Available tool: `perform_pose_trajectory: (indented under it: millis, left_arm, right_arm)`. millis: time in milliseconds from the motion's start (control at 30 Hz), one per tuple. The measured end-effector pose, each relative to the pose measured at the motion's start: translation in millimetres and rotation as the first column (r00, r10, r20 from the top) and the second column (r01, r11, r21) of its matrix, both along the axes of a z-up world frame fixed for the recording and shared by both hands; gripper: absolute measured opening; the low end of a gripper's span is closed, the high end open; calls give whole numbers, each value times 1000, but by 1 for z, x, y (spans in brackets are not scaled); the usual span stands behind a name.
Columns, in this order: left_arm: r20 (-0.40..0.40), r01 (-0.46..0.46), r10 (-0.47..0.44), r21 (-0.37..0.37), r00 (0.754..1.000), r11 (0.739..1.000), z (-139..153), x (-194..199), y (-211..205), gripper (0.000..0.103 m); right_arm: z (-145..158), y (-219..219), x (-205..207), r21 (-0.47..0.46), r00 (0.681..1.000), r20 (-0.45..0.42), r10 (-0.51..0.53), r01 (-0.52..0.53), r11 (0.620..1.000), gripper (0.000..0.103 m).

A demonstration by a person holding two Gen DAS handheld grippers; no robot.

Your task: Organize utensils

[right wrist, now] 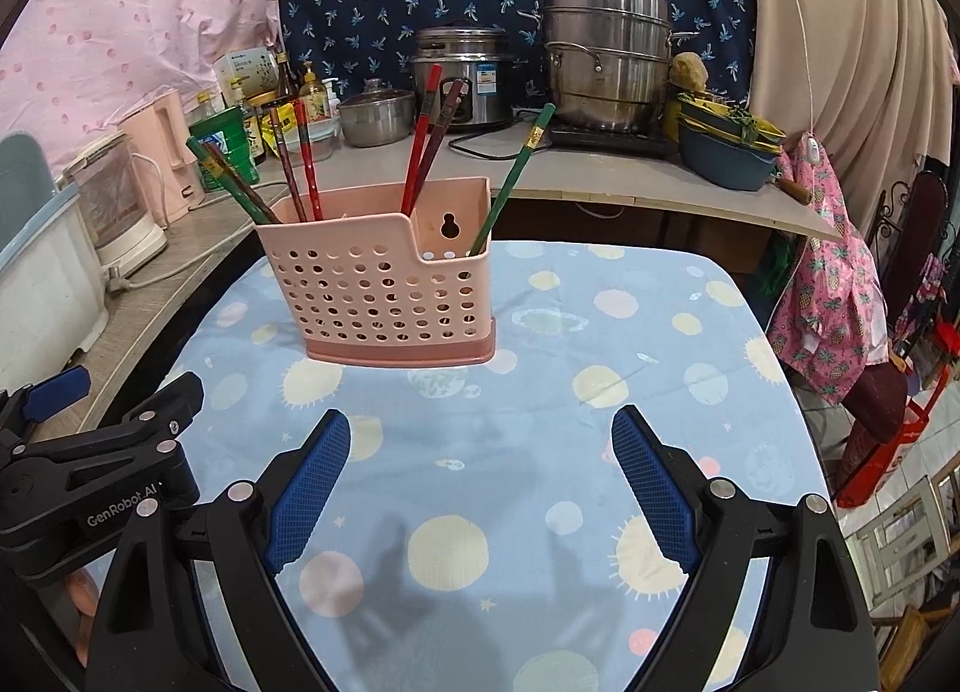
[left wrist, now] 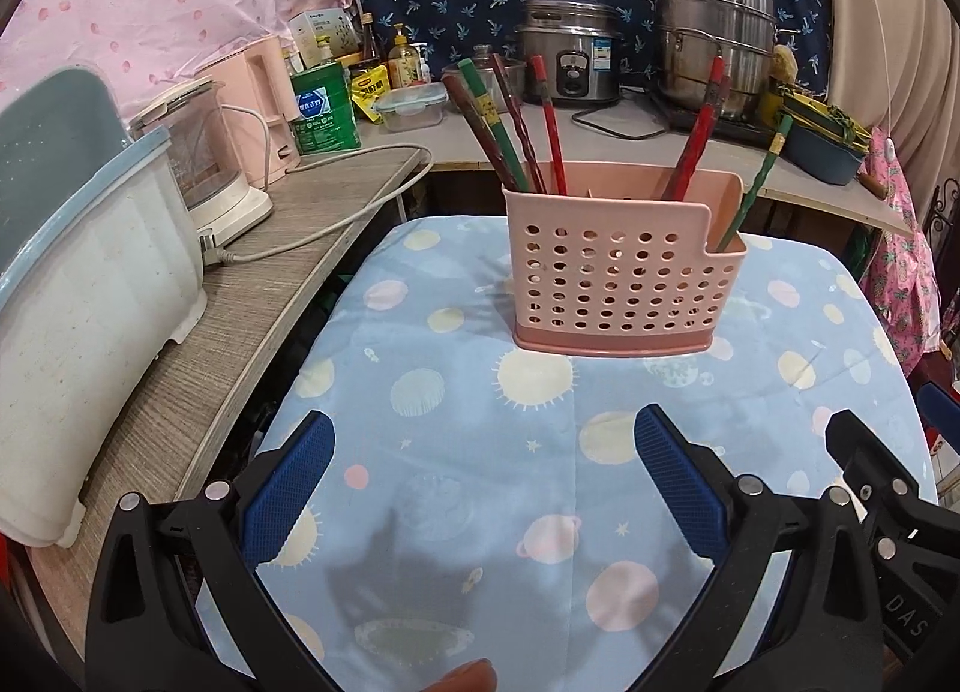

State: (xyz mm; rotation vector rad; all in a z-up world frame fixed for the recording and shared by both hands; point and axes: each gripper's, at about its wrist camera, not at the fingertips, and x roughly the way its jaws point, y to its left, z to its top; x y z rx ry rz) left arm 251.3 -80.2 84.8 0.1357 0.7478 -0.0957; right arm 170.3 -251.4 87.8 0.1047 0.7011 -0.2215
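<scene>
1. Standing at centre frame on the planet-print worktop (left wrist: 456,452), a pink holder (left wrist: 624,284) carries red, brown and green chopsticks (left wrist: 549,122).
2. One green chopstick (right wrist: 510,176) leans alone in the holder's low right compartment.
3. Left gripper (left wrist: 480,488), bottom of frame: fingers (left wrist: 288,488) spread wide, holding nothing.
4. Right gripper (right wrist: 480,488): fingers equally wide apart, empty, well short of the holder.
</scene>
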Motion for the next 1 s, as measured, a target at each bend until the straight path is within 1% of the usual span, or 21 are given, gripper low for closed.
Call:
perform_pose_trajectory:
  millis: [300,433,533,1000]
  left_arm:
    - [5,-2,2,10,1000,1000,-4,14,1,96]
    - [7,-24,24,16,1000,1000,-4,17,1,96]
    - [2,-31,31,7,1000,1000,-5,19,2,96]
    - [0,-32,32,19,999,999,-9,17,3,96]
  right_arm:
    - [-8,0,13,5,1000,-15,5,-5,1000,85]
    - [-11,-1,15,5,1000,-20,4,-4,1000,85]
    - [-12,-2,16,6,1000,-24,3,-3,1000,85]
    - [-14,-2,18,13,1000,-27,2,-1,1000,85]
